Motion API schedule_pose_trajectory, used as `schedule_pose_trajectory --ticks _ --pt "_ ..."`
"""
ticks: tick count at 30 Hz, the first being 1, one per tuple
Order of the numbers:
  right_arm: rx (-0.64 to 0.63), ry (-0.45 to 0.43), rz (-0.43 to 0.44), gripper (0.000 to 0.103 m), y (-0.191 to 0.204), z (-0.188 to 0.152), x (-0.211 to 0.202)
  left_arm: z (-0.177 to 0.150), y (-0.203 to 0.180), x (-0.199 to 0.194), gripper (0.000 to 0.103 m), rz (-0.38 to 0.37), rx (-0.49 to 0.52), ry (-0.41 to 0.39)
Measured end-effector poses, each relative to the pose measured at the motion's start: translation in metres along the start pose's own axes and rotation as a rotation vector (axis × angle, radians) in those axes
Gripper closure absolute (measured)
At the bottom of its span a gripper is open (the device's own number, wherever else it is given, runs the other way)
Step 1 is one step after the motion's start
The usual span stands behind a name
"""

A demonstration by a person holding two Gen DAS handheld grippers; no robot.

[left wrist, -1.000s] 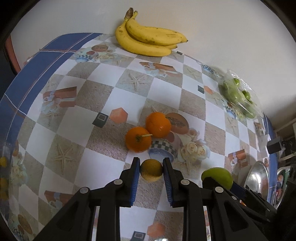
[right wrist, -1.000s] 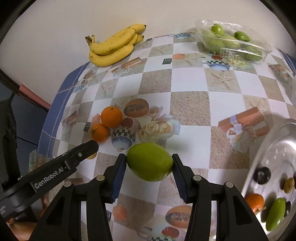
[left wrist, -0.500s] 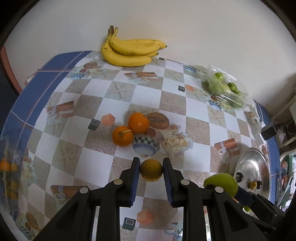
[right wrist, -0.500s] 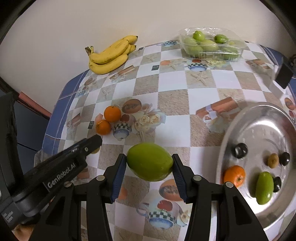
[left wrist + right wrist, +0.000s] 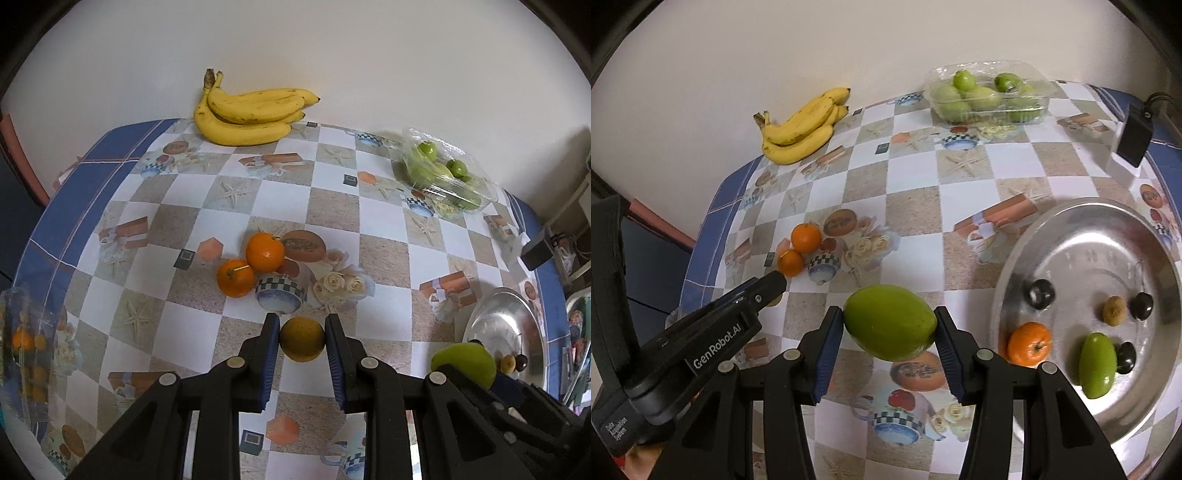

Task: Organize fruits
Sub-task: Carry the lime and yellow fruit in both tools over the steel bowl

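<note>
Green mango (image 5: 890, 322): large, smooth oval, lying crosswise, clamped betw. right tongs' (image 5: 890, 326) blue pads, above table. Yellowish-brown round fruit (image 5: 302, 339): dull skin, pinched betw. left tongs' (image 5: 301, 341) pads. Two oranges (image 5: 251, 264): touching, on cloth just ahead-left of left tongs. Banana bunch (image 5: 251, 114): yellow, far ahead by wall. Clear clamshell w/ green fruits (image 5: 988, 96): far ahead of right tongs. Steel tray (image 5: 1071, 229): right of right tongs; holds orange (image 5: 1029, 343), green mango (image 5: 1097, 364), small brown fruit (image 5: 1114, 311), three dark fruits (image 5: 1041, 293).
</note>
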State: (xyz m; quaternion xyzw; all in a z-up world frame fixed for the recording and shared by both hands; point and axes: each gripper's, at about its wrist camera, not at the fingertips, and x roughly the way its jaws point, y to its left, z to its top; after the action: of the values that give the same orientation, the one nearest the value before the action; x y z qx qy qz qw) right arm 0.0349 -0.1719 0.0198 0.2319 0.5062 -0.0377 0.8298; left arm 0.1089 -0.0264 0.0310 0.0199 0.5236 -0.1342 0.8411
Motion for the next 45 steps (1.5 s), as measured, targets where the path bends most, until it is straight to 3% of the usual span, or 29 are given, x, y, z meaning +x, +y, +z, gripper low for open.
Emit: schedule_pose_trajectory --ticks 13,28,35,45 --pt "0.132 -0.024 -0.078 0.052 -0.066 0.004 -0.017 -0.006 -0.041 0.000 0.076 -0.003 0.065 0.004" --pt "0.334 -0.079 -0.184 0.051 -0.155 -0.003 -0.052 -0.029 -0.121 0.000 0.076 -0.120 0.222 0.033" --pt "0.391 -0.094 -0.222 0.051 -0.181 -0.008 -0.065 -0.048 -0.165 0.000 0.076 -0.146 0.337 0.050" --pt "0.420 -0.091 -0.260 0.051 -0.197 -0.013 -0.070 -0.069 -0.197 0.006 0.076 -0.150 0.436 0.080"
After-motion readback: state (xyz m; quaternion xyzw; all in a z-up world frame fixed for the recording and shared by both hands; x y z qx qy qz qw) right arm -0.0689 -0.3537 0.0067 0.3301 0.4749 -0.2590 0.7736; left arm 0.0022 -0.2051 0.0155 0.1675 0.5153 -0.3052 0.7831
